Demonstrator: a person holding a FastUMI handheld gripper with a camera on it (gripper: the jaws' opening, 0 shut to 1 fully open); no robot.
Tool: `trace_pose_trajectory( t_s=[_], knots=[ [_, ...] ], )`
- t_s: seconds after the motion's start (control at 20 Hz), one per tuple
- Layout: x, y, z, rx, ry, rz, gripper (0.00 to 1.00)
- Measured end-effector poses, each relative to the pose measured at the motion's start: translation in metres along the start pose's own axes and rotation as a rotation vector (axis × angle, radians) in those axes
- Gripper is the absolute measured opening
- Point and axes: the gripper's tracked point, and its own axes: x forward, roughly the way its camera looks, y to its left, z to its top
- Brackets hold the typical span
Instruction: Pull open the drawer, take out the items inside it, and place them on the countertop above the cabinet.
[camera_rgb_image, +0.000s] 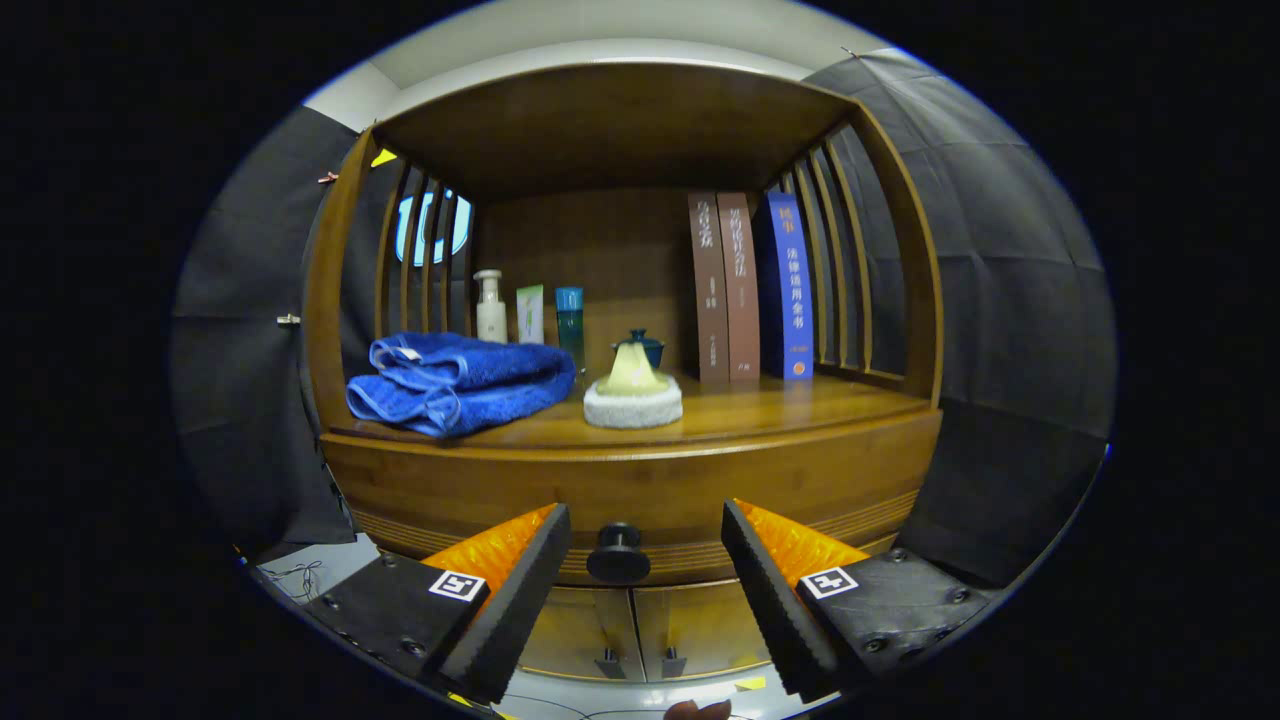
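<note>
A wooden cabinet stands straight ahead, its drawer front (630, 495) closed under the countertop (780, 405). A round dark knob (618, 553) sits in the middle of the drawer front. My gripper (645, 530) is open, and the knob lies between the two fingertips, a little nearer the left one, with a gap on each side. Nothing is held. The drawer's inside is hidden.
On the countertop lie a folded blue towel (455, 383), a white round pad with a yellow cone (632, 395), a dark lidded pot (640, 345), bottles and a small box (530, 312), and three upright books (750, 288). Two lower cabinet doors (640, 630) sit below the drawer.
</note>
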Motion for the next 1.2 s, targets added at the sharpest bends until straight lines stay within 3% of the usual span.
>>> trace_pose_trajectory(
  t_s=[0.3,0.6,0.85,1.0,1.2],
  knots=[
    [-0.044,0.008,0.101,-0.048,-0.056,0.002,0.98],
    [-0.082,0.035,0.180,0.013,-0.106,0.052,0.98],
    [-0.113,0.044,0.196,0.020,-0.107,0.086,0.98],
    [-0.131,0.048,0.187,0.013,-0.113,0.120,0.98],
    [-0.130,0.038,0.171,-0.003,-0.085,0.106,0.99]
  ],
)
